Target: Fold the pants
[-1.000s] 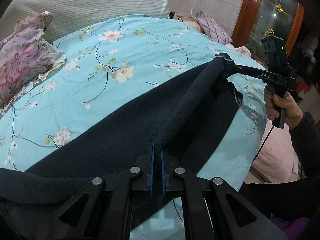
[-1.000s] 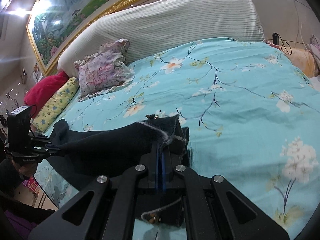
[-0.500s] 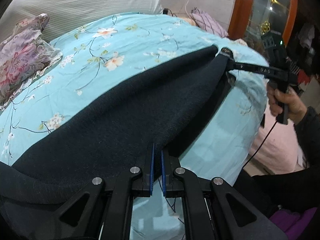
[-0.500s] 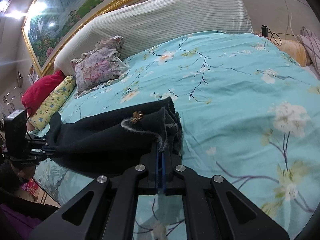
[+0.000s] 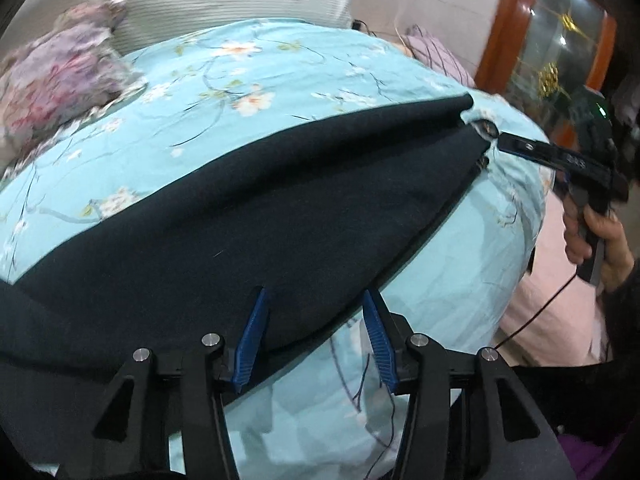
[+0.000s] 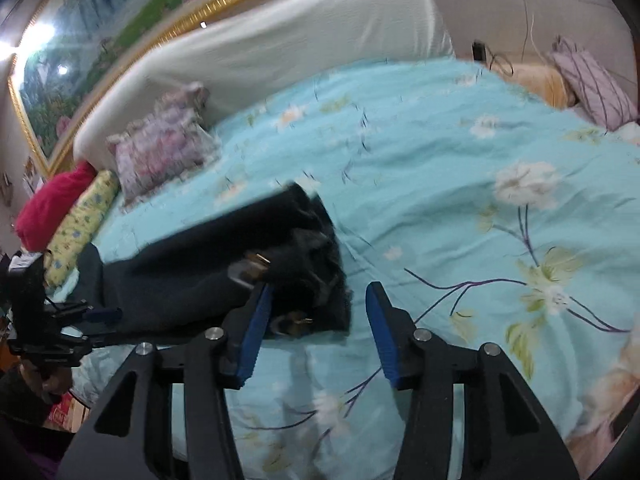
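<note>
The dark navy pants [image 5: 248, 224] lie stretched in a long band across the turquoise flowered bedspread [image 5: 248, 92]. My left gripper [image 5: 316, 304] is open, its blue pads apart at the pants' near edge, holding nothing. My right gripper [image 6: 318, 300] is open too, just behind the pants' other end [image 6: 248, 264], where a metal clasp shows. In the left wrist view the right gripper [image 5: 500, 142] sits at the far end of the pants. In the right wrist view the left gripper [image 6: 100, 314] sits at the far left end.
A flowered pillow [image 6: 160, 152] lies by the white headboard [image 6: 260, 52]. Red and yellow pillows [image 6: 60, 212] are at the bed's left edge. A purple plaid pillow [image 6: 592, 84] and cables lie at the right. A wooden cabinet [image 5: 552, 52] stands beyond the bed.
Both grippers were shut on the pants and held them taut above the bed. Now both have opened and the pants lie on the bedspread.
</note>
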Action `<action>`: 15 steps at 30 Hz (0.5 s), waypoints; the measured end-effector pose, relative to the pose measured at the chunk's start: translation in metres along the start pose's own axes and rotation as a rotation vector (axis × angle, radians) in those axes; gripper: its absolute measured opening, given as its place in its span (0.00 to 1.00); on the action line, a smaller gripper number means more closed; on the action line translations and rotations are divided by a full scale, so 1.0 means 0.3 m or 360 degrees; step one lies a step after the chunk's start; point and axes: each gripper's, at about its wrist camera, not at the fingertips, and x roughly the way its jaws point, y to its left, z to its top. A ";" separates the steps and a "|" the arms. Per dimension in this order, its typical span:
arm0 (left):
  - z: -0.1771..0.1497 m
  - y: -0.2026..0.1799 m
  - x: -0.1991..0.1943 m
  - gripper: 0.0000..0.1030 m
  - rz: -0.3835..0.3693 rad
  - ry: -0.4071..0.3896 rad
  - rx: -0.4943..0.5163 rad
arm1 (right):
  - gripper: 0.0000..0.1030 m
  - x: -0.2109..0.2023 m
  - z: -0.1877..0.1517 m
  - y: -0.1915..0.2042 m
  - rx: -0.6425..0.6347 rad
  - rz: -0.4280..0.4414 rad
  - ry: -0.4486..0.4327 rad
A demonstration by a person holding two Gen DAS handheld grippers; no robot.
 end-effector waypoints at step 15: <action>-0.090 0.325 -0.251 0.49 0.0142 -0.0214 -0.0433 | 0.50 0.105 0.003 0.402 -0.0122 0.0465 0.0093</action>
